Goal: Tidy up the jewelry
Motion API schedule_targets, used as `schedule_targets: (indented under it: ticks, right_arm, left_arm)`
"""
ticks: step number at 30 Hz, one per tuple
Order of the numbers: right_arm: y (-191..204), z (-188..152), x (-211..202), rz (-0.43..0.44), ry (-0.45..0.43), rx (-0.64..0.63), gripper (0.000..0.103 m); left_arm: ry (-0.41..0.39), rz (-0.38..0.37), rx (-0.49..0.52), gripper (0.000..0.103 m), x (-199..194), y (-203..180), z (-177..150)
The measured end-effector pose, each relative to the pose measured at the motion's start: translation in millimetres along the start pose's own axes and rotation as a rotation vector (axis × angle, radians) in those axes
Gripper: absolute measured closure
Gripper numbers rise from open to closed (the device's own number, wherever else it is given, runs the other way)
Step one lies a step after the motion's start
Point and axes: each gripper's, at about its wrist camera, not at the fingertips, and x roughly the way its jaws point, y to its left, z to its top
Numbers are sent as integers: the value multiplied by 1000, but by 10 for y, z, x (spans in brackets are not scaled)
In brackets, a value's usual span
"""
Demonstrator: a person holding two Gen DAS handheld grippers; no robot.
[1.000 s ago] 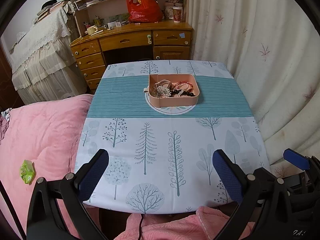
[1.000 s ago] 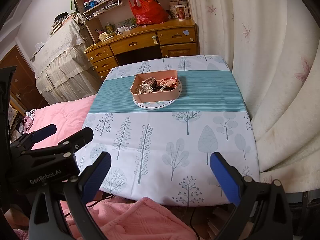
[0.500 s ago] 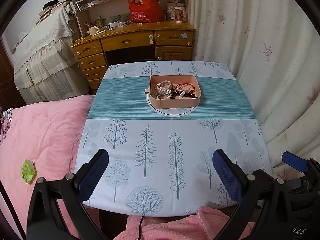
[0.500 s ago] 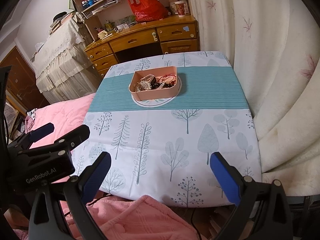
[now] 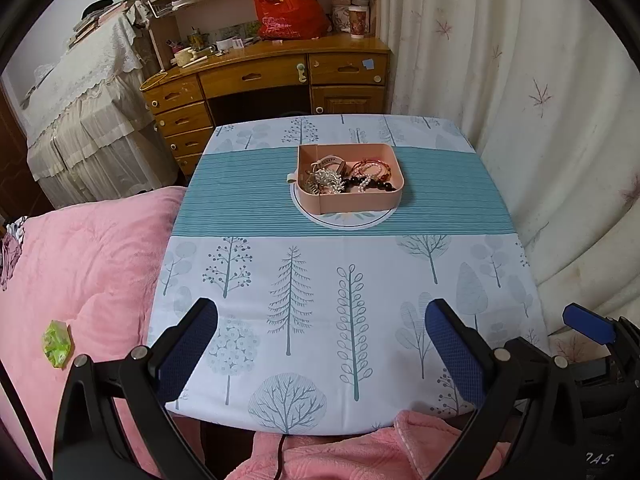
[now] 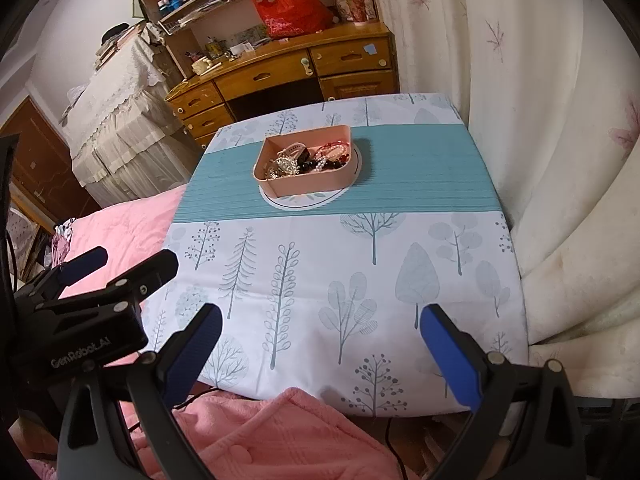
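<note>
The pink tray (image 5: 360, 200) of jewelry (image 5: 346, 178) sits on a white plate (image 5: 344, 222) at the table's (image 5: 304, 280) far middle. Both the left gripper (image 5: 320, 344) and right gripper (image 6: 320, 344) hover over the near edge, jaws spread wide and empty, well apart from the tray.

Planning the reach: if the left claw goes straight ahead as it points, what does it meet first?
Likely the tablecloth, short of the pink tray; left claw is open, and depth is unclear.
</note>
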Motion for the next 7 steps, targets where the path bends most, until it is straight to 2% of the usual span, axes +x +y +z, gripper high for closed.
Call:
schedule_targets:
  ticks: [7]
  right_arm:
    - [-108,76,137,4,49,62,3]
  left_arm:
    - [32,-6,28,0,130,-35,60]
